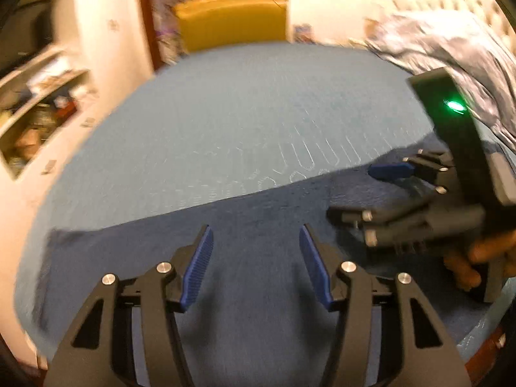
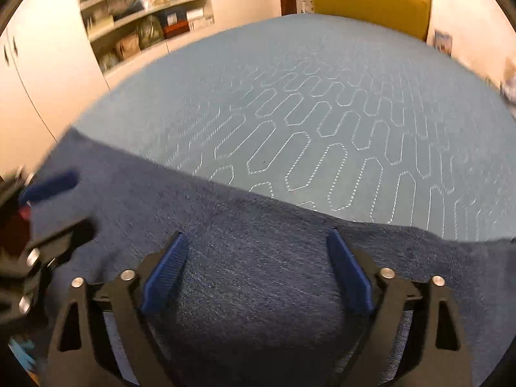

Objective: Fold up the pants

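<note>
Pants (image 2: 251, 277) lie flat under both your grippers on the quilt (image 2: 322, 96); left gripper (image 1: 256, 264) and right gripper (image 2: 258, 271) hover, fingers apart, gripping nothing, chair (image 1: 232, 19) at twelve o'clock.

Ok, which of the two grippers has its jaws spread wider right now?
The right gripper: its blue pads stand clearly farther apart over the dark blue pants than those of the left gripper. Neither pinches any cloth.
</note>
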`<control>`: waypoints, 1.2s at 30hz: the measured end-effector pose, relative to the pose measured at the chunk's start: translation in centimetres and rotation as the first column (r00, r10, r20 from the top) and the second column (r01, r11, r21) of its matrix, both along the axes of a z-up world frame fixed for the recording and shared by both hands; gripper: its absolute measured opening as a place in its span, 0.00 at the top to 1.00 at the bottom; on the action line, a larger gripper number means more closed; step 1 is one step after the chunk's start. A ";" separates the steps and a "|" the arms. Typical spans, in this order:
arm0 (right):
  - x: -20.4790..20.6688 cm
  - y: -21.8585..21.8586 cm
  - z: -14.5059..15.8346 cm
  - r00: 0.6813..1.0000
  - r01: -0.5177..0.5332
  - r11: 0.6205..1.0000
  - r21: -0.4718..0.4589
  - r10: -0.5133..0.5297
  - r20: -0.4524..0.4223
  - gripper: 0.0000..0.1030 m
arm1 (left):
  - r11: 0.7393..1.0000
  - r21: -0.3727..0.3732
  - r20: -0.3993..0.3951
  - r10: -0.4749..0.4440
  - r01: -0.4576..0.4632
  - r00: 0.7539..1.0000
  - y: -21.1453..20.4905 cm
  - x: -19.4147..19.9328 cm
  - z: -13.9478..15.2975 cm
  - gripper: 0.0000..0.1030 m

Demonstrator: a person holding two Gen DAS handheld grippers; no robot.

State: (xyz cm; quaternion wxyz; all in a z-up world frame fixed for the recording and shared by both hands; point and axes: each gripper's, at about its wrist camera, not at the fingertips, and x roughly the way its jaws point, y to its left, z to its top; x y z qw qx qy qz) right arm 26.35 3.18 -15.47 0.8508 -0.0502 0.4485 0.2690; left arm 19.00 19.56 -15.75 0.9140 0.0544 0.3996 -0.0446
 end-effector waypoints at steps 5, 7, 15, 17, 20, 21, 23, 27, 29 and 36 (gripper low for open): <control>0.2 -0.3 -0.1 1.000 0.002 0.999 0.032 -0.001 -0.009 0.16 | 0.994 -0.003 -0.096 0.110 -0.111 0.989 8.3 2.6 -2.1 0.39; -0.2 -0.2 0.0 1.000 0.002 1.000 0.014 -0.002 0.006 0.16 | 0.977 0.057 -0.090 0.209 -0.204 0.974 12.3 2.4 -1.8 0.37; 0.0 0.7 0.5 1.000 -0.001 1.000 -0.016 0.001 0.001 0.17 | 0.696 -0.224 -0.014 0.697 -0.682 0.717 29.9 -8.4 2.9 0.39; -0.2 1.0 1.4 1.000 0.019 0.999 -0.029 -0.019 -0.004 0.21 | 0.669 -0.333 -0.048 0.692 -0.665 0.720 30.8 -11.3 2.3 0.47; -2.3 2.7 3.8 1.000 -0.031 0.999 0.019 0.030 0.003 0.30 | 0.671 -0.444 -0.087 0.627 -0.594 0.774 30.1 -13.5 0.8 0.59; -3.9 3.7 4.6 0.997 -0.075 0.997 0.011 0.075 0.024 0.32 | 0.674 -0.459 -0.089 0.613 -0.578 0.785 29.8 -13.7 0.7 0.59; -6.3 5.3 5.3 0.989 -0.143 0.990 0.006 0.143 0.024 0.38 | 0.688 -0.470 -0.093 0.585 -0.553 0.806 28.4 -13.5 0.1 0.59; -9.7 8.4 4.9 0.971 -0.237 0.971 0.000 0.237 -0.037 0.56 | 0.742 -0.390 -0.128 0.543 -0.545 0.830 25.8 -11.9 -1.1 0.91; -10.3 9.4 4.1 0.965 -0.256 0.966 -0.028 0.253 -0.075 0.63 | 0.750 -0.399 -0.093 0.539 -0.527 0.837 25.4 -12.6 -0.3 0.94; -10.8 10.0 3.9 0.965 -0.256 0.964 -0.074 0.251 -0.081 0.64 | 0.714 -0.451 -0.106 0.552 -0.535 0.827 26.1 -14.0 0.1 0.88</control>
